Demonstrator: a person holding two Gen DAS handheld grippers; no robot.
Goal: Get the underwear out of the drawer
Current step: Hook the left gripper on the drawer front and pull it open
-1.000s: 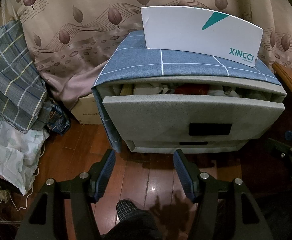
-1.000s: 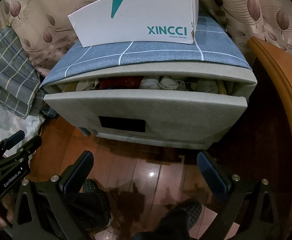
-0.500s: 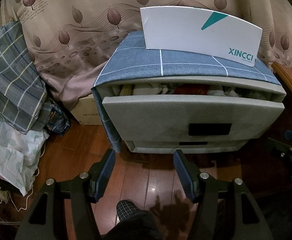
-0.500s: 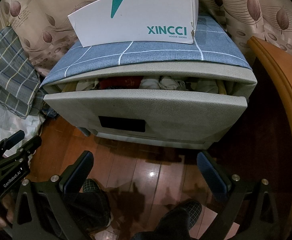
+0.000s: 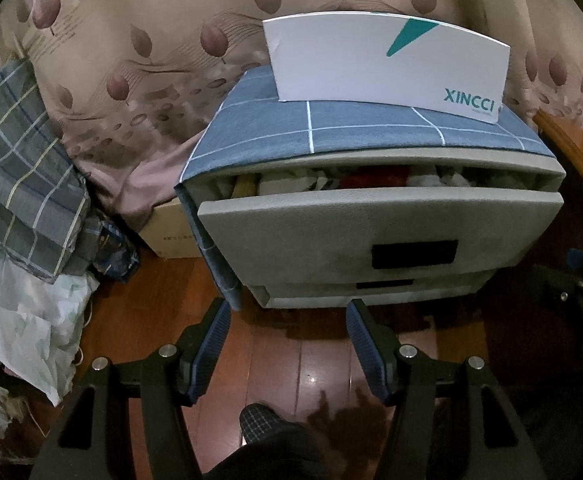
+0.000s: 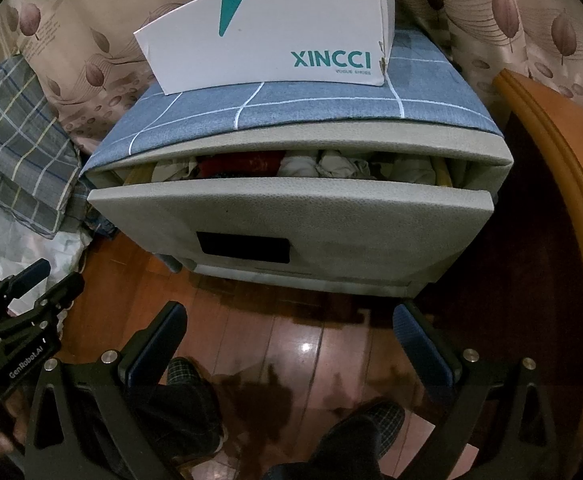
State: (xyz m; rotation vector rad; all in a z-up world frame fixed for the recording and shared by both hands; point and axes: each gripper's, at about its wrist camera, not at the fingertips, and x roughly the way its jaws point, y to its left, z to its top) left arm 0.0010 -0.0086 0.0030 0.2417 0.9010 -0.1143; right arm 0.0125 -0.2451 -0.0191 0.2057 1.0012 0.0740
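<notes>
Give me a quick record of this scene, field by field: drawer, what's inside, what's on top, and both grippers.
drawer: top drawer of the grey cabinet, pulled partly out
contents: crumpled clothes, a red piece among pale ones
on top: blue checked cloth with a white shoe box on it
left gripper: jaws open, empty, above the wooden floor
right gripper: jaws open, empty, short of the drawer

My tongs: black frames, silver screws, ribbed blue pads (image 5: 207,344); left gripper (image 6: 39,280) marked "GenRobot.AI". I wear checked slippers (image 6: 185,372) below.
</notes>
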